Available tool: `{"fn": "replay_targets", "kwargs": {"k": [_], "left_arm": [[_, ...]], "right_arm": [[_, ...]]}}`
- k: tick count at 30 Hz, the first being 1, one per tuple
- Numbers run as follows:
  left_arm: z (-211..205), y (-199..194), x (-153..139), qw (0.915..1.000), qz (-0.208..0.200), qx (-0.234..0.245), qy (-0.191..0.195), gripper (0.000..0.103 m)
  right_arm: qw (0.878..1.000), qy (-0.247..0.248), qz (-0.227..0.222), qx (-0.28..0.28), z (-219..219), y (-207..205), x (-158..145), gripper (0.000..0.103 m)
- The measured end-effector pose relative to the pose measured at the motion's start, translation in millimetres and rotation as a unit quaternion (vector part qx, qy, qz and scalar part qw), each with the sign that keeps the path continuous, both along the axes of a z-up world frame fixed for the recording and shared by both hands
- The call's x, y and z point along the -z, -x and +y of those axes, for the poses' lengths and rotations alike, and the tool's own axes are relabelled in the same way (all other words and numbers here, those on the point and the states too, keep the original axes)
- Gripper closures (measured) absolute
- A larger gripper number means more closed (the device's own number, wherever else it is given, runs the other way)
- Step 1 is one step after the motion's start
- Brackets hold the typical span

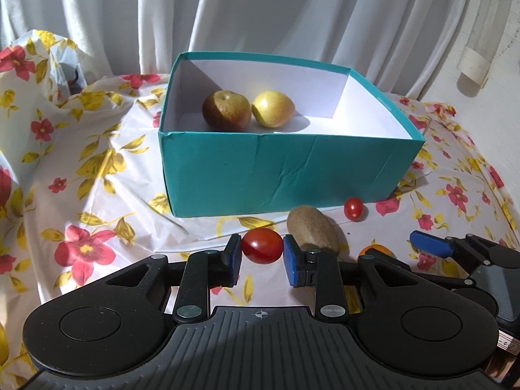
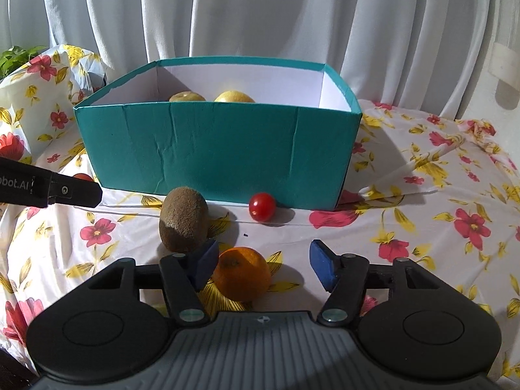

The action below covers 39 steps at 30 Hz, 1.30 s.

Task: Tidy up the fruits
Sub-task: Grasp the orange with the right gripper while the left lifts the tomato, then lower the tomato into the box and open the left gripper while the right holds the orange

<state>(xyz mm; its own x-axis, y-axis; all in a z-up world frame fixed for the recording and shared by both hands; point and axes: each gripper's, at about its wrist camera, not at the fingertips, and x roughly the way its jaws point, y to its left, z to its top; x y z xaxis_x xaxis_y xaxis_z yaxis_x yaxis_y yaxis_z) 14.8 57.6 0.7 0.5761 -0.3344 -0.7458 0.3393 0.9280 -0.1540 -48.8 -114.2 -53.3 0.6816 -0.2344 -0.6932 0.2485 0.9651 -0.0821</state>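
Observation:
A teal box (image 1: 276, 169) with a white inside stands on the flowered cloth and holds a brown-red apple (image 1: 226, 110) and a yellow apple (image 1: 273, 108). My left gripper (image 1: 262, 253) is shut on a red tomato (image 1: 262, 246), just in front of the box. A brown kiwi (image 1: 312, 231) lies to its right, and a small cherry tomato (image 1: 353, 208) sits by the box. My right gripper (image 2: 263, 265) is open around an orange (image 2: 242, 273), which touches the left pad. The kiwi (image 2: 183, 222), cherry tomato (image 2: 262, 206) and box (image 2: 221, 156) show ahead of it.
White curtains hang behind the table. The flowered plastic cloth (image 1: 97, 175) is wrinkled and bunched up at the back left. The left gripper's finger (image 2: 65, 190) reaches in at the left of the right wrist view. A green plant (image 2: 16, 57) is at the far left.

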Motion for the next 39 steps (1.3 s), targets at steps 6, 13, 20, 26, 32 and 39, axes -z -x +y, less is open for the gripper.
{"fn": "replay_targets", "kwargs": {"k": [6, 13, 20, 26, 32, 39], "left_arm": [[1, -5, 1, 1.0, 0.003, -0.005, 0.003, 0.072], [-1, -11, 3, 1.0, 0.006, -0.002, 0.003, 0.072], [-6, -13, 2, 0.9999, 0.005, 0.009, 0.005, 0.072], [-15, -17, -13, 0.9997, -0.014, 0.017, 0.005, 0.072], [-25, -30, -38, 0.9988, -0.048, 0.01, 0.004, 0.072], [-31, -52, -56, 0.9967, -0.08, -0.006, -0.008, 0.072]], "right_arm": [[0.999, -0.032, 0.016, -0.013, -3, -8, 5, 0.047], [0.996, -0.066, 0.049, -0.028, -4, -17, 12, 0.062], [0.997, -0.066, 0.03, -0.006, -10, -13, 5, 0.063], [0.999, -0.035, -0.025, 0.015, -16, -6, -28, 0.063], [0.997, -0.008, -0.066, 0.037, -21, -6, -53, 0.063], [0.993, 0.018, -0.098, 0.063, -27, -3, -72, 0.063]]}}
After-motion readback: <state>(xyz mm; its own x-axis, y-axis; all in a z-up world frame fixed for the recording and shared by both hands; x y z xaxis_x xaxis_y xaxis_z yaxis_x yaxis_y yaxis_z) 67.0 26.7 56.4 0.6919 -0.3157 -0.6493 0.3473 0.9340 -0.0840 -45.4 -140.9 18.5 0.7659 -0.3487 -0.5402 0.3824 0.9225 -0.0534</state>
